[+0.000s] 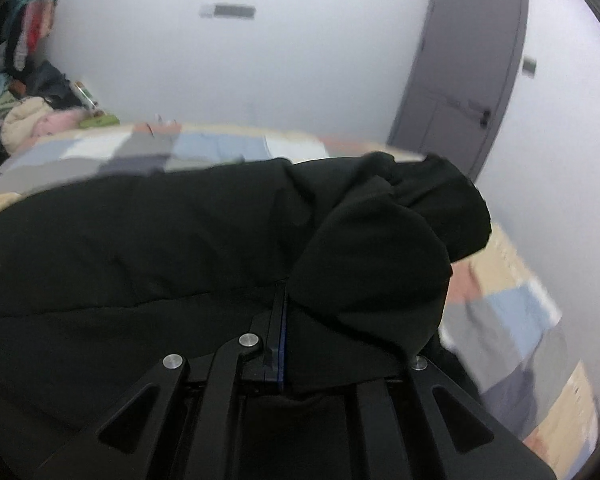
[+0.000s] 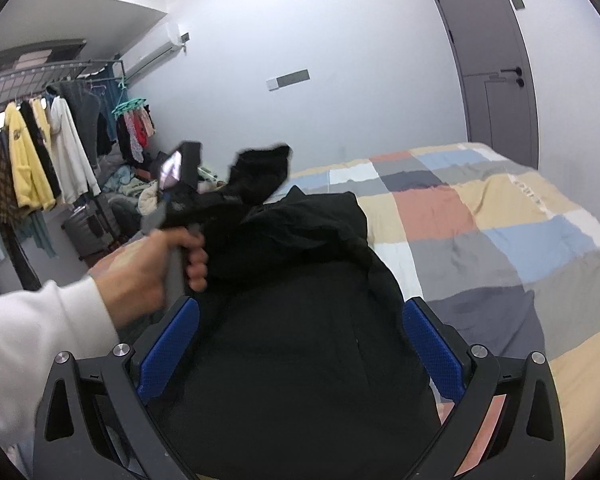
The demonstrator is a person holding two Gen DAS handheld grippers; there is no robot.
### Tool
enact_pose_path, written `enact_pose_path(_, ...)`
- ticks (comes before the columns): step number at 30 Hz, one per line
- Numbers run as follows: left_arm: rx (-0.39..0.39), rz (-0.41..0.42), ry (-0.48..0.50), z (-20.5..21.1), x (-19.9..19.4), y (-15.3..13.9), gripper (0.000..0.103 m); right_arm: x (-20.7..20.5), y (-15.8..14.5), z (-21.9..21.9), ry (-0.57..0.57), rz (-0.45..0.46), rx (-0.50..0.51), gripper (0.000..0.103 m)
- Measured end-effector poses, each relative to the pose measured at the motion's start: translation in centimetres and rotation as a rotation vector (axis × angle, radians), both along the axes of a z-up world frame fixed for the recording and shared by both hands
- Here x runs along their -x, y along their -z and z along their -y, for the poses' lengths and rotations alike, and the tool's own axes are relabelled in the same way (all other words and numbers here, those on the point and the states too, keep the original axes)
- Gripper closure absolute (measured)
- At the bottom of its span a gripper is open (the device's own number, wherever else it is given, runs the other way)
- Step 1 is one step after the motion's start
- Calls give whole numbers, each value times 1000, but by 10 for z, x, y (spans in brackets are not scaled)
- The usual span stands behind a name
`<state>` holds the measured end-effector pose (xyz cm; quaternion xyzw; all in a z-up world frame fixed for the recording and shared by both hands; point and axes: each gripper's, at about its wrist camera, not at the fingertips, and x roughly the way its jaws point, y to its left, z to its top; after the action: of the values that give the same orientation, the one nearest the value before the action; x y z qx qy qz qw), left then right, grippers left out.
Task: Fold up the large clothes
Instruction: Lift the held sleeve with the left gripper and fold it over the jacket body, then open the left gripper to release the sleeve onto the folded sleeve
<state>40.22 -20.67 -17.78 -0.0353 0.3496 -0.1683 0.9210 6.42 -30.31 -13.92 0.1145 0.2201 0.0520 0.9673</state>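
A large black jacket (image 1: 160, 248) lies on a bed with a patchwork cover (image 1: 220, 146). My left gripper (image 1: 281, 284) is shut on a fold of the jacket and a bunched sleeve or hood (image 1: 372, 260) drapes over its right finger. In the right wrist view the jacket (image 2: 300, 320) fills the space between the blue pads (image 2: 432, 348) of my right gripper (image 2: 300, 320), which is open just above the cloth. The person's left hand (image 2: 156, 268) holds the left gripper and lifts a piece of the jacket (image 2: 260, 176) at the left.
The bed cover (image 2: 480, 220) spreads to the right. A grey door (image 2: 488, 60) stands in the far wall. A clothes rack with hanging garments (image 2: 40, 152) and a pile of clothes (image 2: 140, 192) stand at the left. A suitcase (image 2: 88, 228) sits on the floor.
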Motion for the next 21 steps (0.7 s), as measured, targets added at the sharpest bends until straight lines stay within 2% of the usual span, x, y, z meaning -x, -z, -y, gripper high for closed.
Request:
enact_pose_path(3, -69, -18, 20, 5, -1, 25, 98, 0, 4, 7, 2, -3, -26, 1)
enact_pose_path(7, -62, -42, 8, 3, -7, 37, 98, 0, 5, 12, 6, -6, -55, 0)
enact_pose_path(18, -7, -40, -76, -23, -5, 24, 96, 3, 5, 9, 7, 13, -22, 0)
enact_pose_path(19, -18, -39, -74, -23, -1, 21, 95, 4, 5, 8, 8, 20, -13, 0)
enact_pose_path(21, -57, -31, -70, -22, 5, 15, 86, 2, 6, 7, 12, 23, 2, 0)
